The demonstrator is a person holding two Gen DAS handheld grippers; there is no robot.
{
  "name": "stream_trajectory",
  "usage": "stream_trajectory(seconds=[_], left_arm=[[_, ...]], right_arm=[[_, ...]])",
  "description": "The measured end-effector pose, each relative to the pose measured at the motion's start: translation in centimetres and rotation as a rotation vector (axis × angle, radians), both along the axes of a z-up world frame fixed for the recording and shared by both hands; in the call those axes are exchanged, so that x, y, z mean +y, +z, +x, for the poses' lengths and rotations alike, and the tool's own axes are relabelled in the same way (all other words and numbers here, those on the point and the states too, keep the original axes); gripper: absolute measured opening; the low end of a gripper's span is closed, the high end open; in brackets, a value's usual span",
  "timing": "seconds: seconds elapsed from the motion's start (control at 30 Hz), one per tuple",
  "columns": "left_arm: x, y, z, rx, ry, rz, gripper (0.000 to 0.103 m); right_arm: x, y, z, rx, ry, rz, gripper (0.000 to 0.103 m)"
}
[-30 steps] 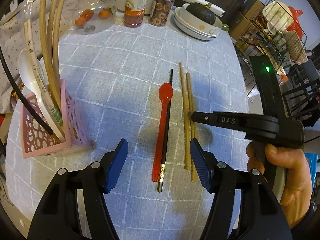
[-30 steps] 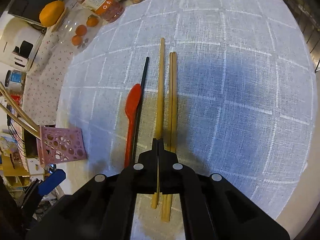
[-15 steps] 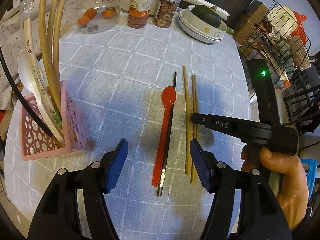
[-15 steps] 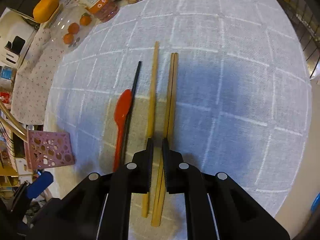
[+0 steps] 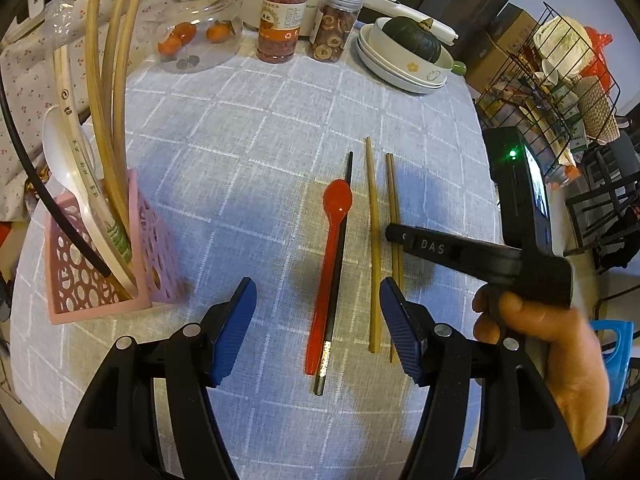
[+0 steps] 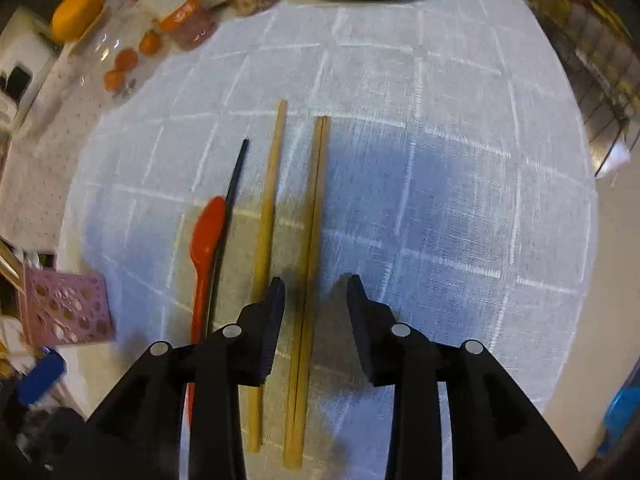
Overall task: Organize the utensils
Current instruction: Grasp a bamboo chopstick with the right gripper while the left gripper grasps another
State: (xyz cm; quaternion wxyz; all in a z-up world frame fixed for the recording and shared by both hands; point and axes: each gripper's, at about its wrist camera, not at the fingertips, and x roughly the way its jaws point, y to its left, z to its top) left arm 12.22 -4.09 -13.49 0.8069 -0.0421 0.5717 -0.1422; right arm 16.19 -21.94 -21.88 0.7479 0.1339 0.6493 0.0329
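A red spoon (image 5: 330, 256) and a black chopstick (image 5: 337, 264) lie side by side on the checked tablecloth; both also show in the right wrist view, spoon (image 6: 204, 252), chopstick (image 6: 230, 204). To their right lie a single bamboo chopstick (image 5: 373, 240) (image 6: 266, 216) and a bamboo pair (image 5: 394, 216) (image 6: 314, 216). My left gripper (image 5: 318, 320) is open above the near ends of the spoon and black chopstick. My right gripper (image 6: 316, 292) is open and empty, straddling the bamboo pair from above. A pink perforated holder (image 5: 96, 280) at left holds several utensils.
Jars (image 5: 282, 16), a glass pot with oranges (image 5: 196, 28) and stacked bowls with a squash (image 5: 404, 56) stand at the table's far edge. A wire rack (image 5: 552, 88) stands off the right edge. The holder also shows in the right wrist view (image 6: 64, 304).
My right gripper has opened from shut and rose a little, leaving the bamboo chopsticks lying on the cloth. My left gripper stayed open and pulled back slightly.
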Motion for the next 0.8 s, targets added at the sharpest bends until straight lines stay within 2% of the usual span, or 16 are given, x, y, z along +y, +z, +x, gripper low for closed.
stream_trajectory(seconds=[0.1, 0.2, 0.47, 0.63, 0.8], left_arm=[[-0.1, 0.0, 0.0, 0.0, -0.001, 0.0, 0.061], [-0.4, 0.0, 0.1, -0.001, -0.005, -0.005, 0.061], [-3.4, -1.0, 1.4, 0.048, -0.023, -0.1, 0.06], [-6.1, -2.8, 3.0, 0.035, -0.048, -0.065, 0.056], [-9.2, -4.9, 4.9, 0.066, -0.08, -0.021, 0.049]], right_arm=[[-0.5, 0.7, -0.3, -0.014, -0.008, -0.005, 0.009], [-2.0, 2.7, -0.4, -0.049, -0.04, 0.038, 0.009], [-5.3, 11.1, -2.3, -0.211, -0.071, 0.064, 0.009], [-8.0, 14.6, -3.6, -0.284, -0.113, 0.114, 0.009], [-9.3, 14.9, -3.9, -0.286, -0.135, 0.134, 0.01]])
